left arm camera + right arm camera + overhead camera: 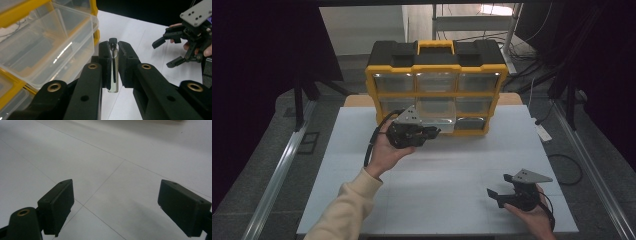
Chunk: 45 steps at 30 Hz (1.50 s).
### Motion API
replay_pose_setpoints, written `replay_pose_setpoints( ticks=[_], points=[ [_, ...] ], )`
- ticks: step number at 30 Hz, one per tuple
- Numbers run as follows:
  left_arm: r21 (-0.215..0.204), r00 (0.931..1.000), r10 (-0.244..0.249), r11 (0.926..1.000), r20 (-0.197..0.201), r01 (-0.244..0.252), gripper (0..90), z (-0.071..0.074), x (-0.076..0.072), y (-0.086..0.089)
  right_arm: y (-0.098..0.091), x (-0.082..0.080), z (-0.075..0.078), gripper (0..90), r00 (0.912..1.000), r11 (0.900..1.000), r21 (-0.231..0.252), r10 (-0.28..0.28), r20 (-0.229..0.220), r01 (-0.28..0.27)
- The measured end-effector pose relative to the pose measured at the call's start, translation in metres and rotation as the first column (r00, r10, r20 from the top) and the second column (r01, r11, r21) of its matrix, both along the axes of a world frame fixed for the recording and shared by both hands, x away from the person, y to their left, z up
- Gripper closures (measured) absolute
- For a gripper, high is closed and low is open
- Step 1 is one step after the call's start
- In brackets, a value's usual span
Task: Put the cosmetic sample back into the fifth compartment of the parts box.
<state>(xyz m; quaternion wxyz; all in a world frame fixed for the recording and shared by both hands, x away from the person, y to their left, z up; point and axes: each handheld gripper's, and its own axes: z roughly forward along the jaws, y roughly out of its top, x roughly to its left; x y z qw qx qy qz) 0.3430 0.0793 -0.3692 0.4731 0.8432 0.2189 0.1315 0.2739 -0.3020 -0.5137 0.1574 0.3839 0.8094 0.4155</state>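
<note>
Here the left gripper [114, 53] is clamped on a small glass vial [113, 72], a slim clear cylinder with a black screw cap and a dark thin stick inside; the matte black pads press its sides and it stands upright between them at the centre of the left gripper view. In the high view this gripper [428, 133] sits at centre frame, just in front of the lower middle of a drawer cabinet [435, 70]. The cabinet is a boxy case of glossy yellow plastic with a black top and a yellow handle, holding rows of clear, smooth-walled drawers. One clear drawer [47, 47] is pulled out, its thin rim filling the upper left of the left gripper view, close beside the vial.

The right gripper [497, 190] rests at the lower right of the high view, its jaws spread wide with nothing between them, over a flat white table [452, 165] marked by faint seam lines. A broad bare stretch of table lies between the two grippers, and the table's straight front edge runs close to the right hand [534, 217].
</note>
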Motion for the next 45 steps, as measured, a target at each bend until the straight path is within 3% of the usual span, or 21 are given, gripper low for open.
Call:
replay_pose_setpoints(
  ticks=[7, 29, 41, 45],
  points=[
    [-0.034, 0.9998, 0.015, 0.9993, 0.013, -0.015, 80.4, 0.011, 0.003, 0.002, 0.000, 0.000, 0.000, 13.8, 1.0000, 1.0000, 0.002, -0.002, 0.003, 0.002],
    [-0.060, 0.9978, 0.046, 0.9973, 0.047, -0.043, 80.4, 0.032, 0.017, 0.003, -0.001, 0.000, 0.000, 13.8, 1.0000, 1.0000, -0.003, -0.005, 0.007, 0.005],
    [-0.091, 0.9959, 0.086, 0.9924, 0.028, -0.083, 80.4, 0.035, 0.033, 0.004, -0.001, 0.000, 0.000, 13.8, 1.0000, 1.0000, 0.000, -0.001, 0.006, 0.001],
    [-0.081, 0.9938, 0.105, 0.9915, 0.036, -0.102, 80.3, 0.035, 0.037, 0.003, -0.001, 0.000, 0.000, 13.8, 1.0000, 1.0000, 0.000, -0.001, 0.001, 0.001]
  ],
)
